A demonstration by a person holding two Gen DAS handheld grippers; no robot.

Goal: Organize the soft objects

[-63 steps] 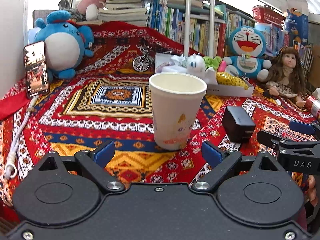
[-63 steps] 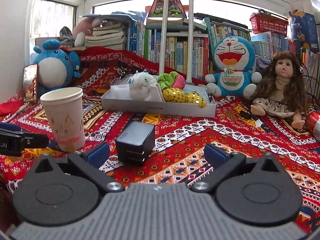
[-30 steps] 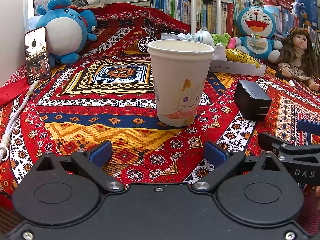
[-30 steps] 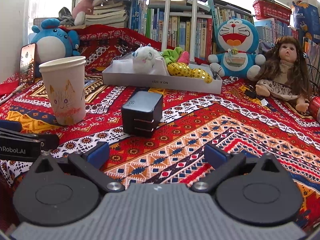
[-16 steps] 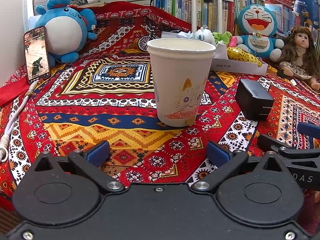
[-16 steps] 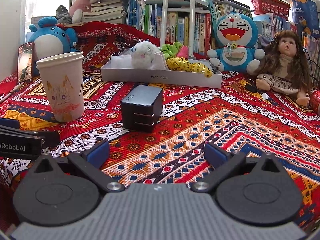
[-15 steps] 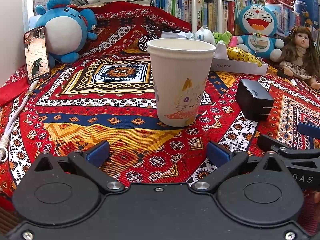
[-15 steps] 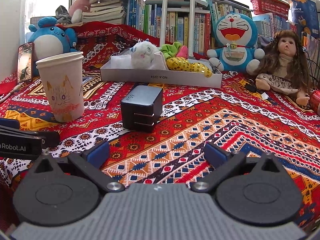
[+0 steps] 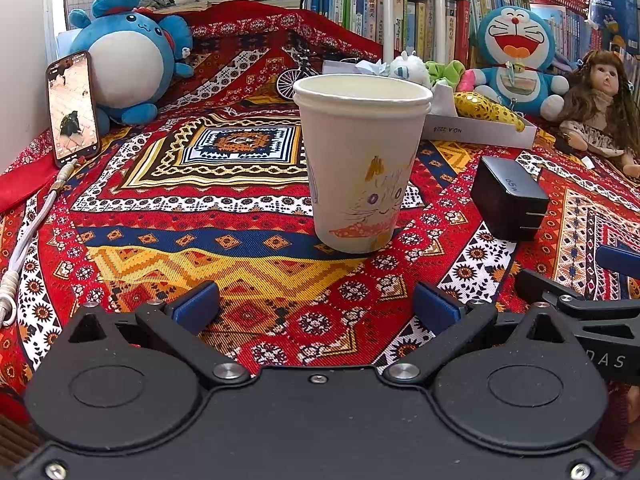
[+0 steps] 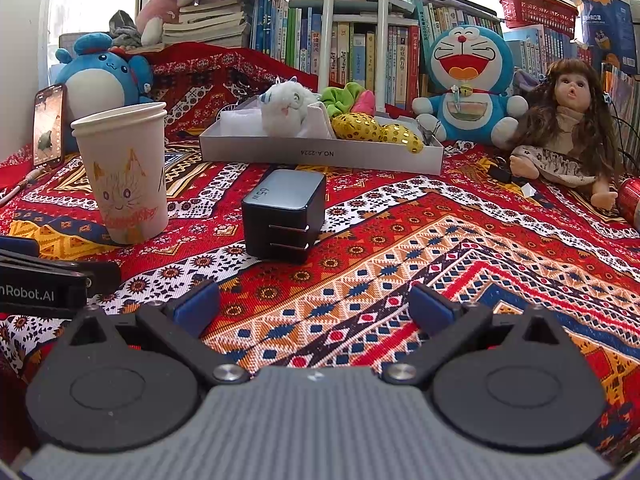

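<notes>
A shallow white box (image 10: 320,156) at the back of the patterned cloth holds a small white plush (image 10: 285,109), a green scrunchie (image 10: 345,95), a pink soft piece (image 10: 365,103) and a gold sequined piece (image 10: 376,129). The same box (image 9: 480,130) shows in the left wrist view behind a paper cup (image 9: 362,160). My left gripper (image 9: 316,306) hangs open just short of the cup, with nothing between its fingers. Close to a black charger block (image 10: 284,216), my right gripper (image 10: 314,306) is open and empty.
A round blue plush (image 9: 128,60) and a leaning phone (image 9: 73,108) with a white cable sit at the left. A blue cat plush (image 10: 466,88) and a doll (image 10: 568,128) sit at the right, and a toy bicycle (image 9: 294,78) near the bookshelf. A red can (image 10: 630,200) is at the right edge.
Both grippers have drawn back toward the near edge of the cloth and dropped lower over two seconds. In the last half second nothing has moved, and both stayed open.
</notes>
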